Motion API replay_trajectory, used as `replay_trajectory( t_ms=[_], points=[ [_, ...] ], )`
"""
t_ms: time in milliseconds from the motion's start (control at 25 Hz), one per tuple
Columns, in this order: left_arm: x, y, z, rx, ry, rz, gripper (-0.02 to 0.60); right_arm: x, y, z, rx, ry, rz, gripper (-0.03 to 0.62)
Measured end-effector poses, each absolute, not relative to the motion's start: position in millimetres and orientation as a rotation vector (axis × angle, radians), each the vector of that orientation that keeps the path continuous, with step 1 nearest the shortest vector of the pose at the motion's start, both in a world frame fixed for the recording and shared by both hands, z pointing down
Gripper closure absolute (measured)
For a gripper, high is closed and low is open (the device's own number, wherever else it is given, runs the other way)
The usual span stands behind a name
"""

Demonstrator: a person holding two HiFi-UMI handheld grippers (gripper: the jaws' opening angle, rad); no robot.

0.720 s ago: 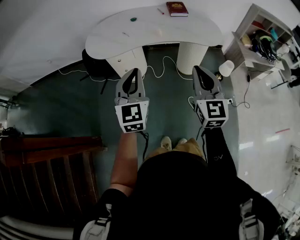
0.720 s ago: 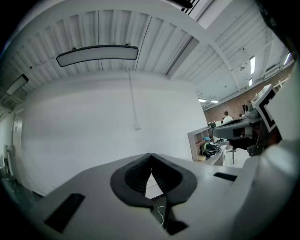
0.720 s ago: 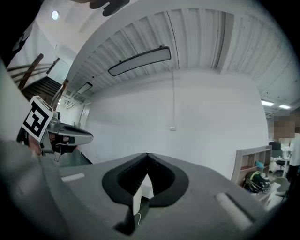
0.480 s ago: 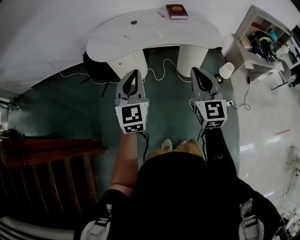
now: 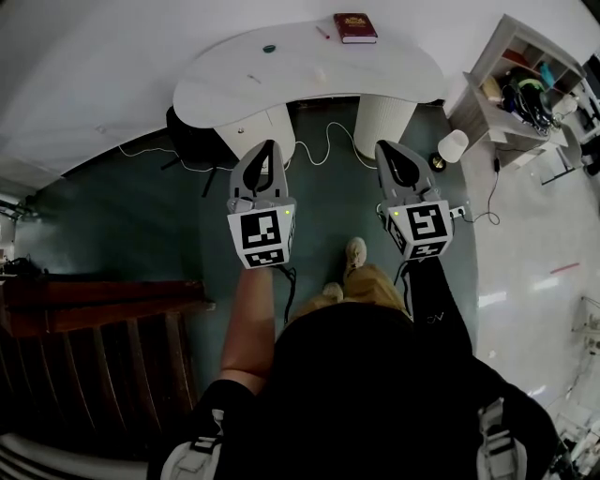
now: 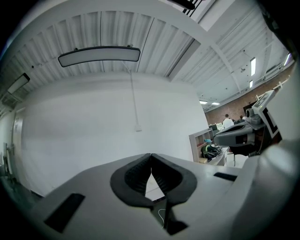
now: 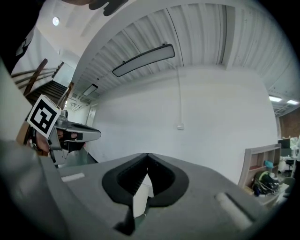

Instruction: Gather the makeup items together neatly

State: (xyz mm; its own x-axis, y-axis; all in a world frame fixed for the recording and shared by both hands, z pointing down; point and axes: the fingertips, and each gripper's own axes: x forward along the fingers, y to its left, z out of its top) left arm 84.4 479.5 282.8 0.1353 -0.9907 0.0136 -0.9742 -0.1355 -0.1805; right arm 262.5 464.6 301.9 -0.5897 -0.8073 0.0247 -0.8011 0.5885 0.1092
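The white curved table [image 5: 394,66] stands ahead, beyond both grippers. On it lie a small dark round item [image 5: 269,48], a thin red stick [image 5: 322,33] and a red book [image 5: 354,26]; these are too small to tell apart further. My left gripper [image 5: 272,145] and right gripper [image 5: 382,146] are held side by side over the green floor, short of the table, both shut with nothing in them. The left gripper [image 6: 151,155] and the right gripper [image 7: 147,154] views look up at a white wall and ceiling, with the jaw tips touching.
An open shelf unit [image 5: 511,80] with clutter stands at the right, and a white cylinder [image 5: 453,142] sits on the floor beside it. White cable [image 5: 323,141] loops on the floor under the table. A wooden stair railing [image 5: 94,302] runs at the left. The person's shoe [image 5: 355,252] is stepping forward.
The person has stepped forward: one shoe has moved ahead and the table sits slightly lower in view. The right gripper has drifted a little left. Both stay shut.
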Motion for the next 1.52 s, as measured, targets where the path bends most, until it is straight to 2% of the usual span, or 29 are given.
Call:
replay_trajectory(
  t_ms=[400, 1160, 1520],
  points=[
    [78.8, 418.2, 298.1, -2.263, 2.007, -0.242, 0.571, 248.1, 394.8, 316.6, 1.326, -2.767, -0.095, 0.589],
    [51.7, 210.1, 292.0, -2.169, 2.165, -0.249, 0.571, 209.0, 147.7, 298.7, 1.194, -2.843, -0.136, 0.589],
    [41.6, 166.6, 295.2, -2.124, 2.222, -0.284, 0.571, 202.9, 95.1, 306.4, 1.151, -2.892, -0.073, 0.589]
  ],
)
